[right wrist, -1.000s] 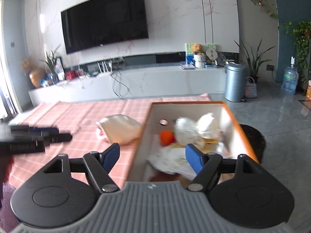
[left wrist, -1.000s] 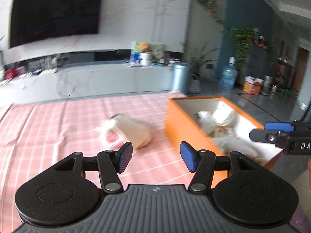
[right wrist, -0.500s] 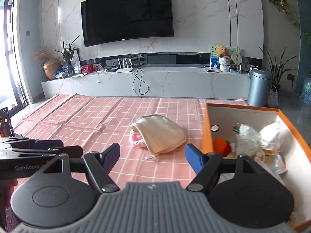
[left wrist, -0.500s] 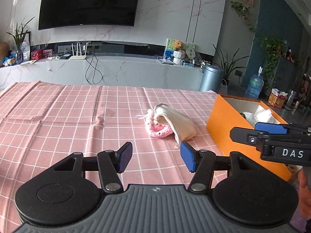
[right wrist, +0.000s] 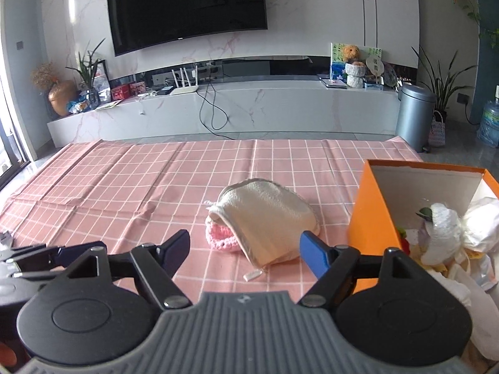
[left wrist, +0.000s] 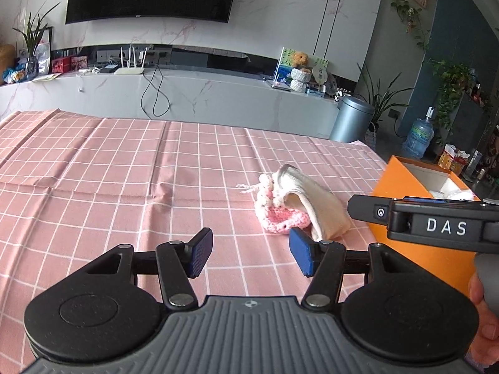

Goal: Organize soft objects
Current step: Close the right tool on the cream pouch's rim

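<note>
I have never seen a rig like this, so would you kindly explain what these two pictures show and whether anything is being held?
There is no robot here: a person holds a two-finger gripper in each hand, and each gripper carries a fisheye camera looking forward along its fingers. One picture comes from the left gripper, the other from the right gripper. The black shapes with blue pads at the bottom of each picture are that gripper's own fingers. Each view also catches the other gripper at its edge.

Both look over a table with a pink checked cloth. On it lies a cream pouch with a pink knitted piece showing at its mouth. Beside it stands an orange box that already holds some white soft items.

Nothing is held: both grippers are open and empty. The right one's fingers have just widened a little.
</note>
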